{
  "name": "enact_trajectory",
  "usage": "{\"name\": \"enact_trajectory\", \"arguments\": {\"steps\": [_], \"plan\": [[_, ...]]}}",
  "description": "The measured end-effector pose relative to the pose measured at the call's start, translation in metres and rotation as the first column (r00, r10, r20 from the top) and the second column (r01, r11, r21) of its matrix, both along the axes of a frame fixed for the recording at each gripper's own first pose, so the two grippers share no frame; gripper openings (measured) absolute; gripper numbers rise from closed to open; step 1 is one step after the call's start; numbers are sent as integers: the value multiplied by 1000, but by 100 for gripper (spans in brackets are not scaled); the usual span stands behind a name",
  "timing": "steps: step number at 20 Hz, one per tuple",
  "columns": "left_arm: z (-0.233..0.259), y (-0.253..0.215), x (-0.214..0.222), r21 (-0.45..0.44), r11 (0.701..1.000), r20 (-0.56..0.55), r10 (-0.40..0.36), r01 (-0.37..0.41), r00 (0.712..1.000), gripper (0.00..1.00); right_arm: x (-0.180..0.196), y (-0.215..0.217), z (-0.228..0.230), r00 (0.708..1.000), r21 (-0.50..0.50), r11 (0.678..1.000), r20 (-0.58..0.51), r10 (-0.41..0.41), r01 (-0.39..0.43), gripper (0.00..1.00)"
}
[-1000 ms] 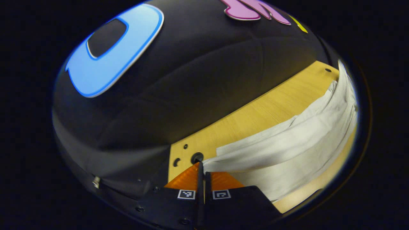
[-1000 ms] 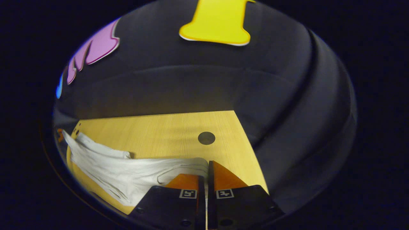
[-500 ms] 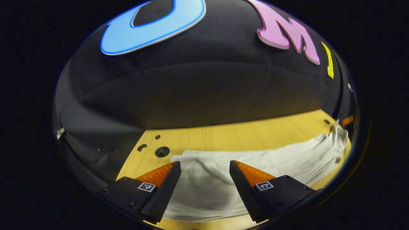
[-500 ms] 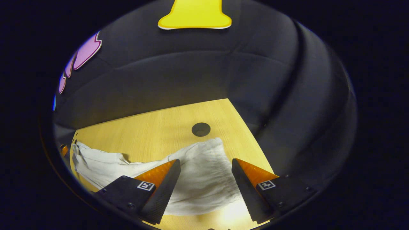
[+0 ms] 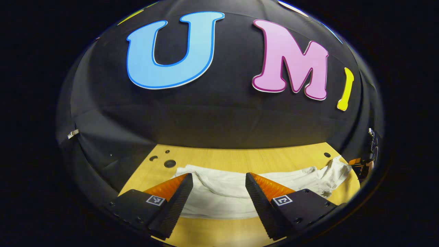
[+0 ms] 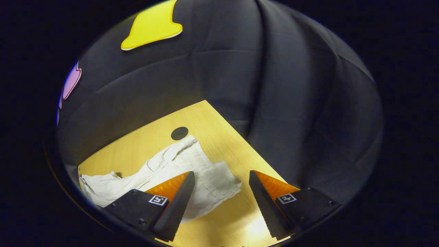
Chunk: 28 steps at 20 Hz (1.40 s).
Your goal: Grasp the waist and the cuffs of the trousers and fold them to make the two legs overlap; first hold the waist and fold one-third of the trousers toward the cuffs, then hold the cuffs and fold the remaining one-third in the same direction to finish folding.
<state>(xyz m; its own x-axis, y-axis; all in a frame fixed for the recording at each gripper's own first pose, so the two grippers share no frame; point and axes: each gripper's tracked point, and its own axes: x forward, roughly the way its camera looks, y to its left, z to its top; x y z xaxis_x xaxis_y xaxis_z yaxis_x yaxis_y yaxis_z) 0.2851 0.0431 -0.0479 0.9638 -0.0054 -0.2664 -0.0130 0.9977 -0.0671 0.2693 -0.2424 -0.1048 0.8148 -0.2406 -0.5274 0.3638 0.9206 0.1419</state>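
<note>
Wooden table (image 5: 236, 159), white trousers (image 5: 219, 197) beyond left gripper (image 5: 219, 197) and right gripper (image 6: 222, 195), both agape, empty

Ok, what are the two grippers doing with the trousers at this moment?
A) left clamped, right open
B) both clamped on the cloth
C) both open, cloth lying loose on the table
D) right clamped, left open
C: the left gripper and right gripper both stand with fingers spread apart, and the trousers lie on the table with nothing pinching them.

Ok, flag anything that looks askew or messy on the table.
The trousers lie rumpled on the table, one end bunched and twisted, edges not squared. Both grippers are open above the cloth.
</note>
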Motion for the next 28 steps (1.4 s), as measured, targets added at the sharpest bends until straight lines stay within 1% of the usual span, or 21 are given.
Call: {"name": "enact_trajectory", "arguments": {"steps": [2, 4, 7, 8, 9, 10, 11, 13, 14, 15, 16, 17, 18, 20, 22, 23, 24, 26, 28], "plan": [[1, -21, -17, -6, 1000, -2, -23, 23, 1000, 98, -4, 2, -7, 1000, 47, 999, -14, -7, 8, 99], [0, -30, -33, 33, 999, -5, -20, 20, 1000, 98, -5, 2, -13, 999, 30, 1000, -33, -2, 3, 99], [1, -52, -50, 105, 992, -22, -73, 75, 997, 98, 2, 1, -28, 999, 6, 1000, -48, 25, -24, 99], [2, -55, -52, 125, 989, -21, -81, 83, 996, 98, 1, 4, -32, 998, 18, 999, -60, 28, -27, 99], [5, -59, -53, 131, 987, -19, -87, 88, 996, 96, 4, 2, -29, 999, 12, 1000, -38, 27, -26, 100], [7, -64, -56, 125, 988, -25, -85, 88, 996, 96, 3, 5, -32, 998, 25, 999, -47, 36, -35, 99], [6, -68, -61, 99, 991, -42, -82, 86, 996, 96, 5, 3, -29, 998, 12, 999, -29, 51, -51, 99], [8, -77, -73, 31, 994, -63, -98, 100, 993, 96, 5, 6, -31, 996, -7, 996, -32, 83, -83, 94], [8, -75, -80, 20, 995, -69, -95, 97, 993, 96, 7, 11, -35, 995, 3, 996, -41, 89, -89, 90], [11, -70, -84, 23, 996, -71, -88, 90, 994, 96, 10, 12, -35, 996, -3, 996, -32, 86, -86, 80], [13, -66, -89, 29, 996, -71, -81, 83, 994, 97, 10, 19, -38, 994, 27, 994, -38, 107, -106, 79], [15, -63, -93, 34, 997, -71, -72, 74, 995, 96, 10, 19, -36, 994, 19, 995, -32, 102, -101, 67], [17, -61, -99, 34, 997, -72, -63, 65, 995, 96, 11, 23, -41, 993, 31, 993, -48, 112, -111, 55], [20, -57, -109, 31, 998, -66, -43, 45, 997, 96, 12, 28, -40, 992, 28, 994, -58, 108, -107, 40], [23, -55, -117, 24, 999, -56, -32, 33, 998, 96, 12, 32, -42, 992, 43, 994, -69, 106, -103, 29], [25, -53, -120, 19, 999, -48, -26, 27, 998, 96, 11, 34, -42, 992, 52, 993, -68, 106, -103, 22], [26, -52, -122, 15, 1000, -43, -20, 21, 999, 96, 12, 34, -43, 992, 55, 993, -71, 105, -102, 17], [26, -46, -126, 9, 1000, -42, -7, 7, 999, 96, 5, 33, -36, 992, 50, 994, -81, 101, -97, 17], [27, -38, -130, 7, 1000, -35, -4, 4, 999, 96, 3, 30, -14, 995, 11, 996, -58, 85, -85, 17]]}}
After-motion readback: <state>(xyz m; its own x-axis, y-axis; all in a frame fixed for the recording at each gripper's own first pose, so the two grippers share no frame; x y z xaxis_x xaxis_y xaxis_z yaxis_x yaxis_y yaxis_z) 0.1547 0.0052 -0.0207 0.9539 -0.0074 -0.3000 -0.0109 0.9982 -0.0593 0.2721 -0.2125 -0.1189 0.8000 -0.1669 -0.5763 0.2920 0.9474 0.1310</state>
